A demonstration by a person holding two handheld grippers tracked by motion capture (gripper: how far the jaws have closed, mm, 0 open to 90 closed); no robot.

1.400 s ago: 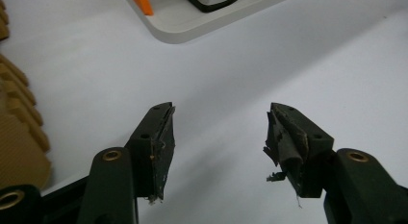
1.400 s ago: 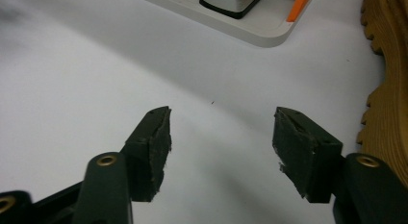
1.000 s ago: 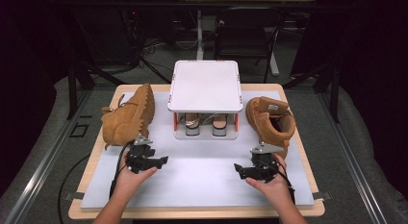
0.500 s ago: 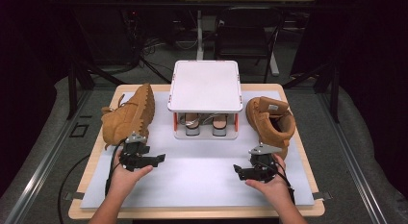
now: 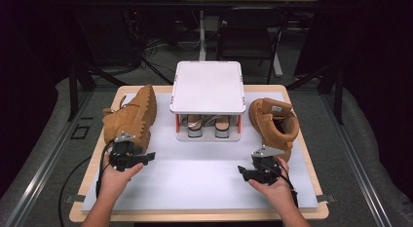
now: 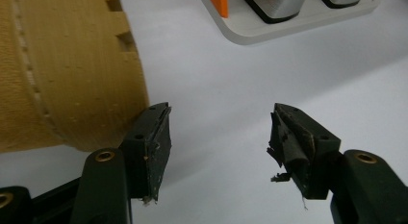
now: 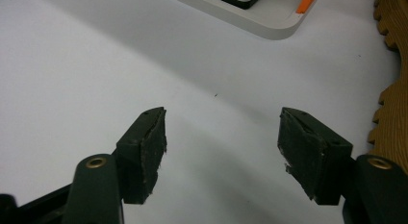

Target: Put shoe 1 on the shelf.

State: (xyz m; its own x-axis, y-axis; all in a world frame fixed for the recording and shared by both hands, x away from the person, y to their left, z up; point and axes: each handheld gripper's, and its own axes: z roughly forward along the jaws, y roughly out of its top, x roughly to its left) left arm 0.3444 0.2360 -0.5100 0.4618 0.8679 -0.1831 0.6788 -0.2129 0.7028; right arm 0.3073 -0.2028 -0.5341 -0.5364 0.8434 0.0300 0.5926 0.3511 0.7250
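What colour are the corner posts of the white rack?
Orange corner posts, clearest in the left gripper view.

The left gripper now sits farther toward the table's left edge and a little farther forward than a second ago, close against the toe of the left boot. In its own view the left boot rises just beside one of the parted jaws. The left hand has slid over with it, the forearm entering lower left. The right gripper has edged slightly toward the person and a touch inward, away from the right boot; the right hand has drawn back with it.
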